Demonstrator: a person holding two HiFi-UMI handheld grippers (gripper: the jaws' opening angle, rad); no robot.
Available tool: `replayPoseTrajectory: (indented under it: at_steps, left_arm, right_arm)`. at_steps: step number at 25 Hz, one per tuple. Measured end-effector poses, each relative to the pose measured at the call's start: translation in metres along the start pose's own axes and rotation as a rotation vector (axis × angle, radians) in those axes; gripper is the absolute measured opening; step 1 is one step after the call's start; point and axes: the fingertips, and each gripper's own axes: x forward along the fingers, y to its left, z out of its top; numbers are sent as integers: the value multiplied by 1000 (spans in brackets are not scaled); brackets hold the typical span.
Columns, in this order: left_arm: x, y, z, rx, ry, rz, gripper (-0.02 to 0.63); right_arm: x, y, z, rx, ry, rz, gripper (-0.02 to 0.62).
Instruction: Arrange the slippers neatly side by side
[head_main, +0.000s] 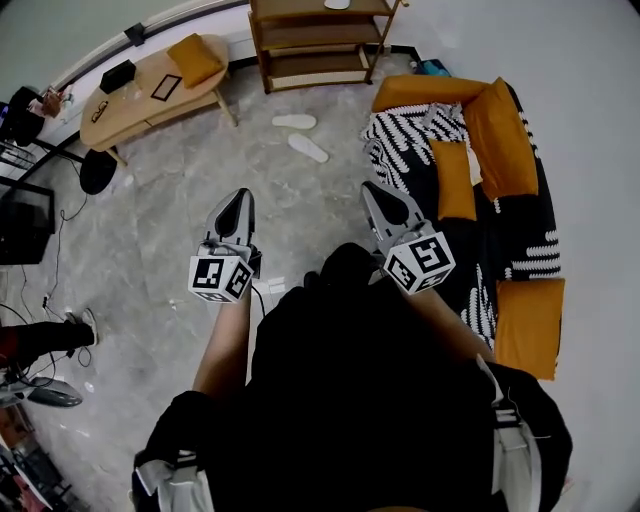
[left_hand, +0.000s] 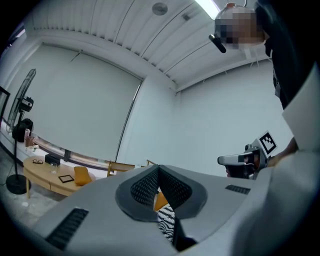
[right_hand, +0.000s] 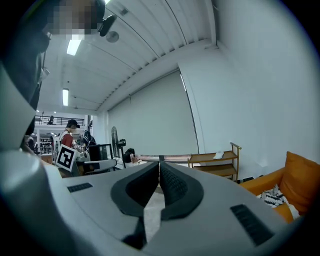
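Observation:
Two white slippers lie on the grey floor in front of the wooden shelf: one slipper (head_main: 294, 121) lies crosswise, the other slipper (head_main: 308, 148) lies at a slant just nearer me, so they are not parallel. My left gripper (head_main: 236, 205) and right gripper (head_main: 375, 196) are held out level in front of my body, well short of the slippers. Both are shut with nothing between the jaws, as the left gripper (left_hand: 158, 170) and the right gripper (right_hand: 159, 166) show in their own views. The slippers appear in neither gripper view.
A wooden shelf (head_main: 318, 40) stands at the back. A low wooden table (head_main: 150, 95) with an orange cushion sits at the back left. An orange sofa (head_main: 500, 170) with a black-and-white throw fills the right. Cables, a dark fan base (head_main: 98, 171) and someone's shoe (head_main: 85, 325) lie at the left.

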Motion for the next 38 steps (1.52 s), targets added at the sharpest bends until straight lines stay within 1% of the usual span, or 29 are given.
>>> replayPoseTrajectory:
  at_steps: [4, 7, 10, 12, 14, 16, 20, 23, 26, 30, 34, 36, 38]
  left_arm:
    - [29, 14, 2, 7, 15, -7, 15]
    - [57, 24, -1, 20, 32, -37, 15]
    - [92, 45, -6, 20, 56, -15, 15]
    - [120, 61, -8, 11, 71, 8, 15]
    - [152, 75, -9, 1, 88, 25, 15]
    - [187, 86, -10, 3, 107, 24, 15]
    - [252, 102, -16, -6, 140, 25, 15]
    - [300, 110, -16, -20, 142, 26, 15]
    - [343, 121, -12, -25, 158, 35, 15]
    - [382, 164, -8, -25, 185, 25, 15]
    - [396, 200, -15, -28, 219, -10, 15]
    - [409, 219, -23, -37, 239, -59, 15]
    - [423, 240, -36, -60, 271, -132, 15]
  right_arm:
    - [27, -30, 8, 72, -29, -23, 32]
    - [56, -49, 14, 100, -52, -1, 32]
    - [94, -77, 14, 130, -58, 3, 32]
    - [123, -103, 13, 145, -40, -7, 32]
    - [153, -125, 19, 120, -22, -2, 32]
    - [180, -148, 35, 78, -32, 19, 32]
    - [224, -207, 55, 20, -30, 25, 32]
    - [254, -249, 59, 26, -11, 42, 32]
    - [284, -278, 55, 52, 9, 63, 32]
    - [341, -294, 43, 56, 34, 53, 32]
    - [377, -291, 40, 13, 57, 42, 32]
    - [394, -297, 38, 7, 70, -10, 32]
    - [414, -303, 34, -1, 91, -87, 32]
